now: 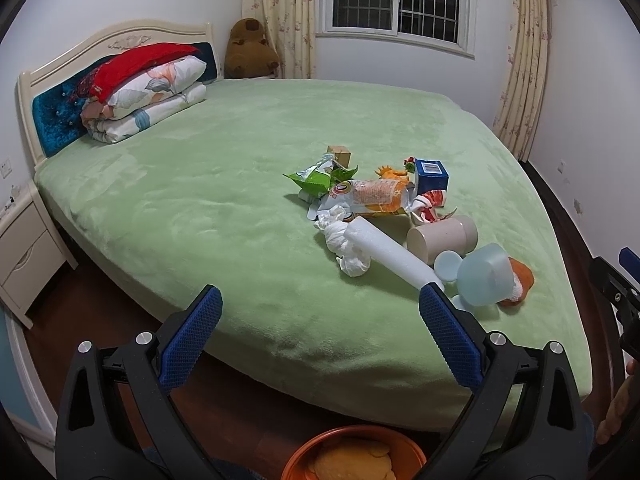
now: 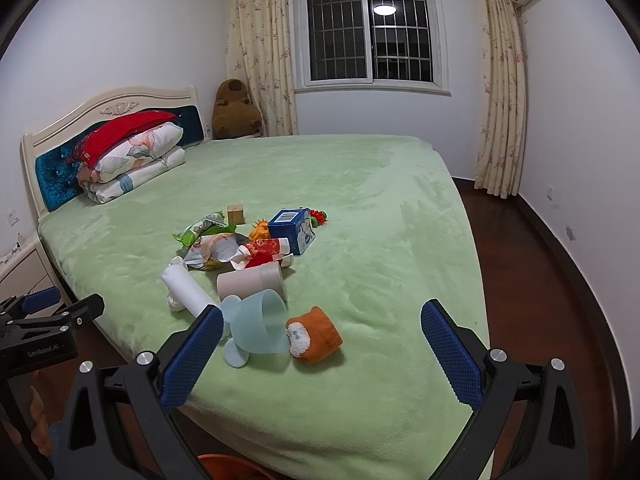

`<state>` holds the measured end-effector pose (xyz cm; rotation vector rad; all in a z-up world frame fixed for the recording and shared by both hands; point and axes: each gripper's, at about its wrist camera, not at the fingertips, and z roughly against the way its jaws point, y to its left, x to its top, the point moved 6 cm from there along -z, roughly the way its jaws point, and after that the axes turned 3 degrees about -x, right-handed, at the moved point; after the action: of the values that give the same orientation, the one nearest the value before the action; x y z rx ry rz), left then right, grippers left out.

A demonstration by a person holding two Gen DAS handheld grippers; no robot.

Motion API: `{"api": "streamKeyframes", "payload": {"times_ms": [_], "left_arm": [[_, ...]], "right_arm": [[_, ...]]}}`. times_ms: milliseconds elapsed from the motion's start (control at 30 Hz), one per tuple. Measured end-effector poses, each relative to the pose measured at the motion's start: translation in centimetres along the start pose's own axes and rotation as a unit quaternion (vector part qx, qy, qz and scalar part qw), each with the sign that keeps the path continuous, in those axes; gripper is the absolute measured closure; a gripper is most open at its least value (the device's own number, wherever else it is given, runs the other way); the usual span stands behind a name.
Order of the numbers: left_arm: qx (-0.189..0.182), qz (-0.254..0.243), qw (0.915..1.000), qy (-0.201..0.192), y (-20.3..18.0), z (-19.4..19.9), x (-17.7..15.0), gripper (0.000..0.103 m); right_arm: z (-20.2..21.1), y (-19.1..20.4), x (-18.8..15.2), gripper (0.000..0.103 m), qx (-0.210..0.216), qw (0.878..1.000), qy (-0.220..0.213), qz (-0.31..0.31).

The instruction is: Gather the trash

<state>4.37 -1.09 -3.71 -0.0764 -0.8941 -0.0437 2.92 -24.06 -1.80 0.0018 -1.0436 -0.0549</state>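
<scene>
Trash lies heaped on the green bed [image 1: 248,168] ahead of my left gripper [image 1: 320,332], whose 2 blue fingers [image 1: 192,336] spread wide and hold nothing: a white foam tube [image 1: 390,250], crumpled tissue [image 1: 344,240], a beige cup [image 1: 442,236], a blue box [image 1: 431,174]. An orange bin [image 1: 354,454] sits below.

From my right gripper [image 2: 322,354], equally wide and empty, an orange plush [image 2: 316,334] touches a pale blue cup [image 2: 260,324], just beyond my fingertips.

Orange basin [image 1: 352,454] below the bed's [image 1: 240,200] foot edge: cut by the frame bottom. Foam tube [image 1: 394,254] on the bed: near end hidden behind blue finger [image 1: 450,340]. Blue carton [image 2: 294,230] print: illegible.
</scene>
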Motion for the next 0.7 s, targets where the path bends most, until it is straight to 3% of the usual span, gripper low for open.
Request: {"api": "streamKeyframes", "payload": {"times_ms": [700], "left_arm": [[0.004,0.004,0.9999,0.008,-0.54,-0.11,0.17,0.007]], "right_arm": [[0.70,0.20,-0.06,0.006,0.005,1.000,0.000,-0.002]]}}
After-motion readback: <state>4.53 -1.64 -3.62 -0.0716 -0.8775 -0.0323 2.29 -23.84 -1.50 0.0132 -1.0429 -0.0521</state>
